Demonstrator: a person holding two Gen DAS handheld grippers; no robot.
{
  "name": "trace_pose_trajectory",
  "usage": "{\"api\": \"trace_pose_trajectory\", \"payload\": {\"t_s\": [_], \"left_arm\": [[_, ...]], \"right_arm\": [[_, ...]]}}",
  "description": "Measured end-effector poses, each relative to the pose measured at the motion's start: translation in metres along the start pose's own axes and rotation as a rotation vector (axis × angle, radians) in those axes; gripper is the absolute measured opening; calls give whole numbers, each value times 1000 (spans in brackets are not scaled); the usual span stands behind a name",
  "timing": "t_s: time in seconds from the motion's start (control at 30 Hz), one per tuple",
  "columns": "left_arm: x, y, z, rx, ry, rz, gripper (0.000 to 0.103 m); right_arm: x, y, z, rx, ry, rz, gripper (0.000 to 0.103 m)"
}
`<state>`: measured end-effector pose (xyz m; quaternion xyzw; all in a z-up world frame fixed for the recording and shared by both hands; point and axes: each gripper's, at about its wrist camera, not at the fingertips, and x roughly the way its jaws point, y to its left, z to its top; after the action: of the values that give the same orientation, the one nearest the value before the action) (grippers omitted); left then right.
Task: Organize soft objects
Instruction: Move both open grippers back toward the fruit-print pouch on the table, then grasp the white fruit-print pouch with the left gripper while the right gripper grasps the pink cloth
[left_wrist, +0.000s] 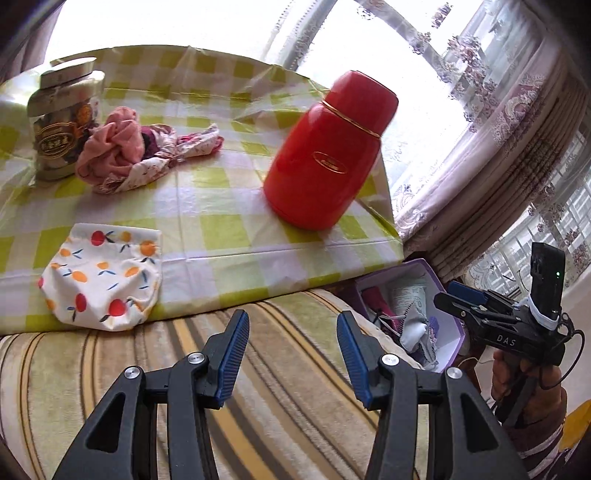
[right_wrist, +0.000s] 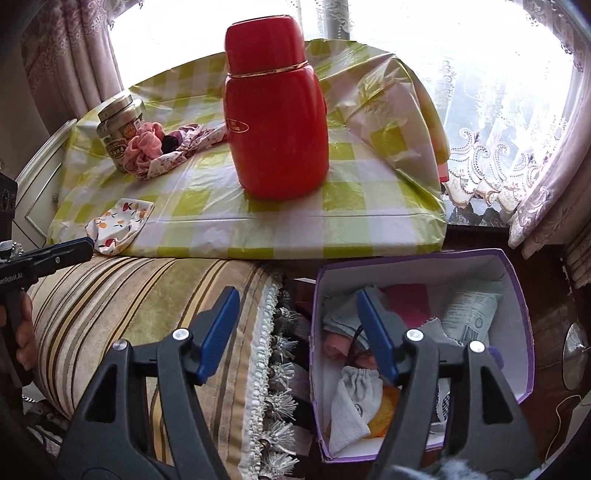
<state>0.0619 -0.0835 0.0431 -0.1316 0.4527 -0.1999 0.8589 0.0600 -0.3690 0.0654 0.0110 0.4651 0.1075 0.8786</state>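
A table under a green-checked cloth (left_wrist: 221, 206) stands by a curtained window; the fruit-print pouch (left_wrist: 103, 278) lies at its near edge, up-left of the left gripper (left_wrist: 291, 354), the nearer tool, jaws apart and empty; the right gripper (right_wrist: 295, 332), likewise released, hangs over the purple box (right_wrist: 517, 295) of soft things.

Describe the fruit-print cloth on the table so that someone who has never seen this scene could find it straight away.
Start at the green-and-white checked tablecloth with the tall red flask standing on it. At the table's near edge, beside the striped cushion, lies a small white fabric pouch printed with red and orange fruit. It lies alone, unlike the crumpled pink and floral cloths heaped against the metal tin.
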Motion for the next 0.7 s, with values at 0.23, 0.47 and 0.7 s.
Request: {"api": "trace_pose_trajectory", "payload": {"t_s": [0.23, 0.47, 0.7], "left_arm": [[-23, 81, -1, -168, -20, 144, 60], [-33, 134, 6, -263, -34, 256, 68], [-11, 161, 16, -296, 30, 277, 68]], "right_arm": [[17, 42, 19, -84, 39, 55, 70], [34, 87, 33, -195, 64, 117, 73], [58, 120, 41, -249, 98, 155, 73]]}}
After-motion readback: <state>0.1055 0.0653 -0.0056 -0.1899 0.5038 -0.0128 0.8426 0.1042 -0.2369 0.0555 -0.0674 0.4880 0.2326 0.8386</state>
